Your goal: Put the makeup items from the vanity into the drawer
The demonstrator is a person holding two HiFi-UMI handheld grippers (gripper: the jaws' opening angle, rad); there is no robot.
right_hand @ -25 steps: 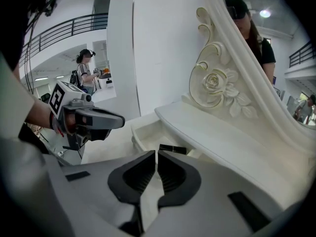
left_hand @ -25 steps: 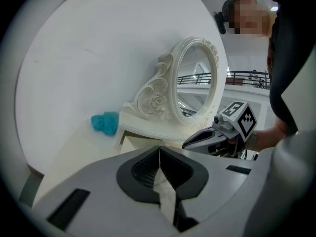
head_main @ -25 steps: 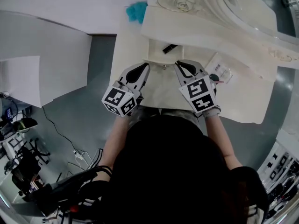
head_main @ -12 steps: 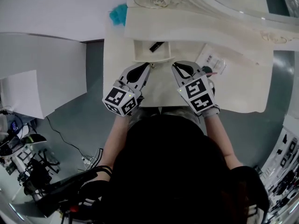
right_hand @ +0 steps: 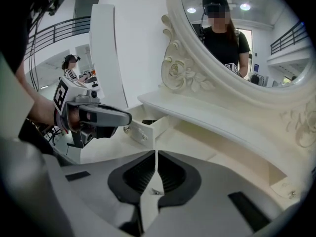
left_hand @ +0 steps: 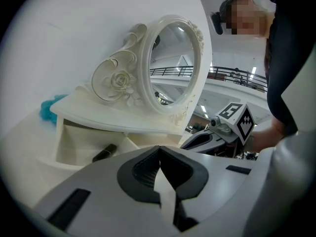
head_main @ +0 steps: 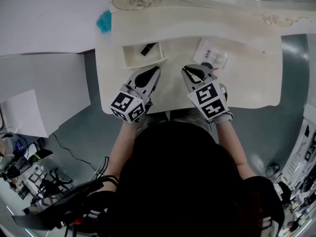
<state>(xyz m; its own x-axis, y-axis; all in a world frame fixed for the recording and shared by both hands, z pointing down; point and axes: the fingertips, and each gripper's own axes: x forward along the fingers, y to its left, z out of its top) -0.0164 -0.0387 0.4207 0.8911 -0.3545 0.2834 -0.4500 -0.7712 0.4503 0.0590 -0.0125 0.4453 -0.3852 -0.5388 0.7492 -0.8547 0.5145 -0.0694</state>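
The cream vanity [head_main: 247, 83] has a small drawer [head_main: 143, 58] standing open at its left, with one black tube [head_main: 148, 49] lying inside. My left gripper [head_main: 155, 72] hovers just right of the drawer front, shut and empty. My right gripper [head_main: 187, 72] is beside it, also shut with nothing in it. A clear packet [head_main: 211, 53] lies on the tabletop beyond the right gripper, and a small dark item with a red tip [head_main: 208, 66] lies at the packet's near edge. The left gripper view shows the drawer [left_hand: 74, 142] and the black tube [left_hand: 104, 152].
An ornate oval mirror [left_hand: 173, 63] on a raised shelf [head_main: 197, 21] runs along the back of the vanity. A teal fluffy thing [head_main: 103, 21] sits at the back left corner. Grey floor lies left and right of the table.
Both grippers have shifted to the right along the vanity, still shut. The open drawer, earlier between them, now lies left of the left gripper, and the packet is nearer the right one.
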